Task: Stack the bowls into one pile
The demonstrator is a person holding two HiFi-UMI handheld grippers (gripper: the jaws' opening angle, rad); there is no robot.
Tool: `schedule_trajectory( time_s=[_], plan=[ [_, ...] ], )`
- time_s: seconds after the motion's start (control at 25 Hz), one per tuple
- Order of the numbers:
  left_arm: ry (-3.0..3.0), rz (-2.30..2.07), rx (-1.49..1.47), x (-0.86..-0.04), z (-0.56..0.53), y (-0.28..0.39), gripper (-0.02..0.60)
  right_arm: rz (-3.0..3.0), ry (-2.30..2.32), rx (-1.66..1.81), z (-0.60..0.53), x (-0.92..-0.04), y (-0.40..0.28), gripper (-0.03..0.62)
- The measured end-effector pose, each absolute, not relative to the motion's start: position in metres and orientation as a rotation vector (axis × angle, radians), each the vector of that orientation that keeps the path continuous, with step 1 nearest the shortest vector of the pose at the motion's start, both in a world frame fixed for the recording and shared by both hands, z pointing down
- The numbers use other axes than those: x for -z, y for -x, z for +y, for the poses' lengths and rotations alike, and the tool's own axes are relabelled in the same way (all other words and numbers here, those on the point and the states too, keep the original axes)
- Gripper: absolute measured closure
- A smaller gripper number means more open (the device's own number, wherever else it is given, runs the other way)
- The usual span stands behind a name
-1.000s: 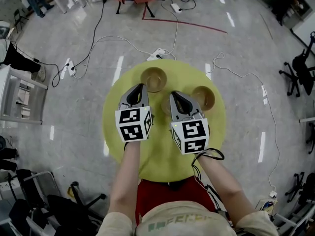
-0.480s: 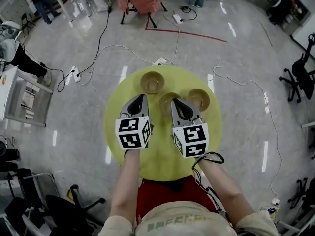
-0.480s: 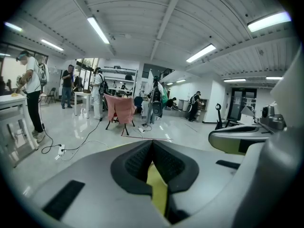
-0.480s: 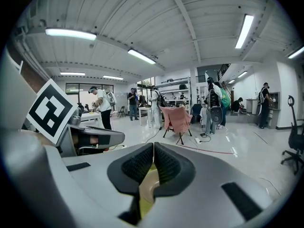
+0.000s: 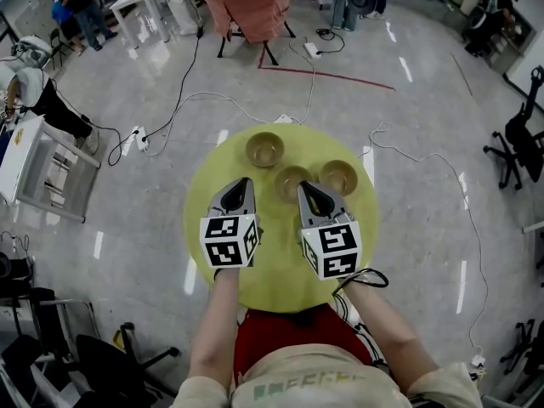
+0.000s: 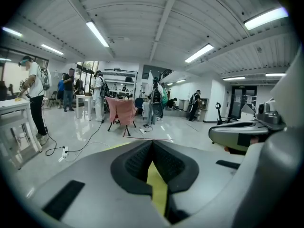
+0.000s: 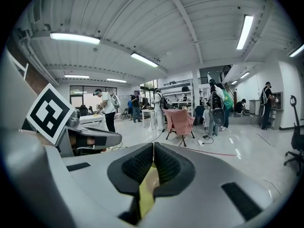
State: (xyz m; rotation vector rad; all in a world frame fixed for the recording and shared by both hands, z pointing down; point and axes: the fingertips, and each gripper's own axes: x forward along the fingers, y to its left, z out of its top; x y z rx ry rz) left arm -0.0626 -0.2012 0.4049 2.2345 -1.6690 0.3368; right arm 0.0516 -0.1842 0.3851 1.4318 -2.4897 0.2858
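Three brown wooden bowls stand apart on the round yellow table [image 5: 263, 262]: one at the far left [image 5: 264, 150], one in the middle [image 5: 293, 181], one at the right [image 5: 338, 176]. My left gripper [image 5: 244, 180] hovers over the table, left of the middle bowl and nearer than the far left bowl. The right gripper [image 5: 303, 185] points at the near rim of the middle bowl. Both are shut and hold nothing. In the left gripper view [image 6: 152, 142] and the right gripper view [image 7: 153, 144] the jaws meet at their tips, and only a slice of yellow table shows below.
White cables and a power strip [image 5: 285, 119] lie on the grey floor behind the table. A chair draped in pink cloth [image 5: 248, 5] stands farther back. A metal rack [image 5: 38, 172] is at the left, office chairs [image 5: 518, 138] at the right, and people stand at the far left.
Both grippers have drawn back a little toward me, so the middle bowl, half hidden by the right gripper before, shows in full. The head view has lifted and shows more floor behind the table.
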Motion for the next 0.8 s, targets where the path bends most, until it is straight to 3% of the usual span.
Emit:
schedule_trajectory(
  time_s=[0.8],
  plan=[
    [-2.214,-1.728,-0.322,-0.388,-0.122,0.041,0.558,-2.557,-1.352,-0.301,-0.118,-0.377,-0.081,0.559]
  ],
)
